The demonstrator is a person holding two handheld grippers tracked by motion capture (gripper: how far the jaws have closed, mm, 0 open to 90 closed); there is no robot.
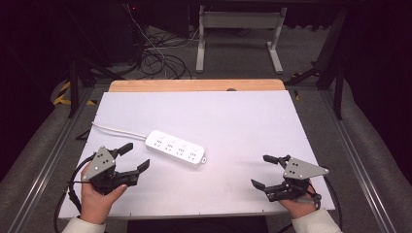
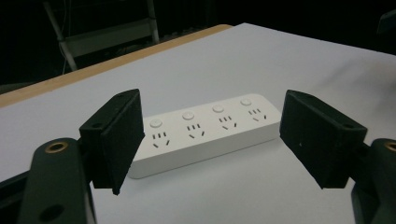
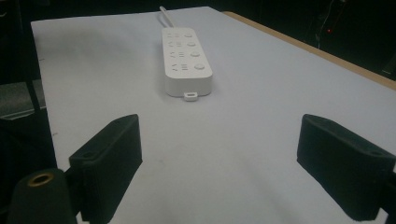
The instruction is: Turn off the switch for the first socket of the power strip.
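Your left tongs (image 1: 130, 158) stood open nearer the power strip (image 1: 175, 148), whose long axis probably lay across them; your right tongs (image 1: 268, 171), also open, were well apart.

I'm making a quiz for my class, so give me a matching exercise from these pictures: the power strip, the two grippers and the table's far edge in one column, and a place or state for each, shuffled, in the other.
Column one:
1. power strip
2. left gripper
3. right gripper
4. table's far edge

Column two:
A. bare wood strip beyond the white sheet
B. open, near the sheet's right front corner, far from the strip
C. white, lying flat left of the middle, four sockets up
D. open, close to the strip's cord end, nothing between its jaws

Right pairs: 1-C, 2-D, 3-B, 4-A
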